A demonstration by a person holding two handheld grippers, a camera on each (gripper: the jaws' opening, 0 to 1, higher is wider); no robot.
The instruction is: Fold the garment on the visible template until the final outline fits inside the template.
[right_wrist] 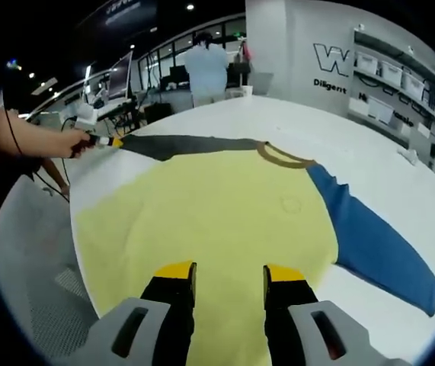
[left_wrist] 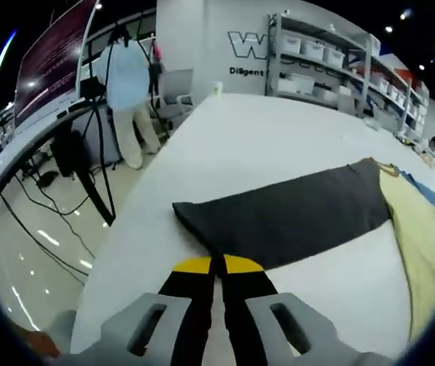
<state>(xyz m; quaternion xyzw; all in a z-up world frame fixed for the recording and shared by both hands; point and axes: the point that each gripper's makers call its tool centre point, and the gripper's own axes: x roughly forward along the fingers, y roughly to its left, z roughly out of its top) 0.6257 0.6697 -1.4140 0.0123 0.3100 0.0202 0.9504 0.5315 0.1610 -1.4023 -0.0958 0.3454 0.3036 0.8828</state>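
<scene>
left gripper (left_wrist: 217, 263) jaws pinching grey sleeve (left_wrist: 293, 213), right gripper (right_wrist: 230, 273) jaws parted above yellow shirt (right_wrist: 209, 221)

1. Illumination is bright and even, supplied by small ceiling lights (left_wrist: 405, 14) seen in both views.
2. The white table (left_wrist: 263, 145) reflects strongly and is nearly washed out; shadows on it are faint.
3. Glare streaks mark the glossy floor (left_wrist: 42, 244) in the left gripper view.
4. Fisheye distortion bends the shelving (left_wrist: 331, 57) and table edges; peripheral detail appears softened.
</scene>
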